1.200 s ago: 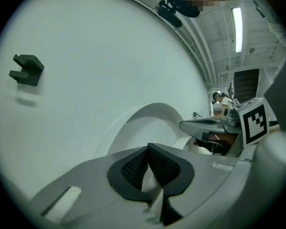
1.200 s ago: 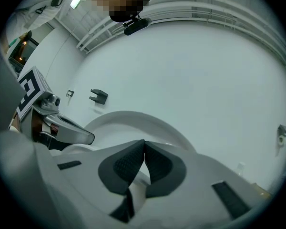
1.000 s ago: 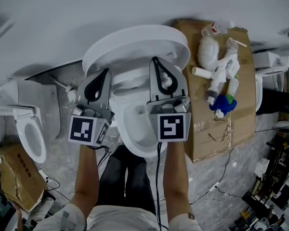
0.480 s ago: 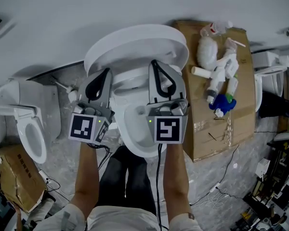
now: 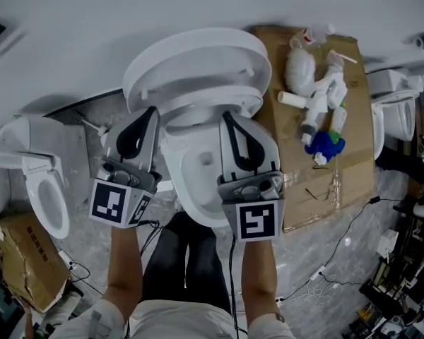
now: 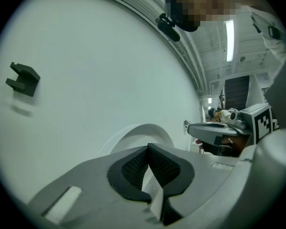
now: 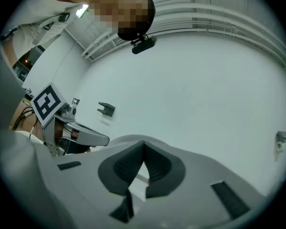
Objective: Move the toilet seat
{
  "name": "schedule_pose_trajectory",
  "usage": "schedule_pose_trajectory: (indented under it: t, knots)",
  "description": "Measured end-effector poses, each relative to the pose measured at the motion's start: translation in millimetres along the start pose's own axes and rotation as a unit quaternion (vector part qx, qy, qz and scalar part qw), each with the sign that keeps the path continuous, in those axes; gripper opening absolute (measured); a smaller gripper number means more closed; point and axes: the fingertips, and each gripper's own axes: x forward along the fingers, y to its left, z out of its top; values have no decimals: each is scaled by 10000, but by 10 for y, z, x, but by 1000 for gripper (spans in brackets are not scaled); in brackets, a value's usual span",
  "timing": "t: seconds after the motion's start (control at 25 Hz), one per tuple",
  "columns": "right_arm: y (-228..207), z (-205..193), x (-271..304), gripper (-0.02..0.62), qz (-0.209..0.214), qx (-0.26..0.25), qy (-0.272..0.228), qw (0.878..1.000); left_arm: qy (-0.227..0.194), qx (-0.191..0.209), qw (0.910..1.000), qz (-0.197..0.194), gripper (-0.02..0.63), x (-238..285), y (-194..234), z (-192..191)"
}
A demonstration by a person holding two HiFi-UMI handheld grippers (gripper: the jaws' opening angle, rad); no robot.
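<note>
Two white plastic ovals, the toilet seat (image 5: 191,90) and its lid, stand tipped up together toward the pale wall at the upper centre of the head view, above the open white ceramic bowl (image 5: 198,179). Since a second ago the left gripper (image 5: 152,111) and right gripper (image 5: 227,116) have drawn back toward the lower frame, away from the seat's front edge, each with its jaws closed together on nothing. I judge the lift done and both hands retreating.
</note>
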Motion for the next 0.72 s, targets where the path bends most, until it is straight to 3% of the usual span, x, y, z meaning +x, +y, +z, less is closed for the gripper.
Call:
schedule_pose_trajectory:
  t: [0.24,0.72]
  knots:
    - [74,150,-402,-11,-8,236,13,9997,-32,91,9985,-539,-2,-151,-462,121]
    - [223,-79,-1219,-3,-307,585,502,9966,25,321,9921,-1215,-3,-496,-1198,-54]
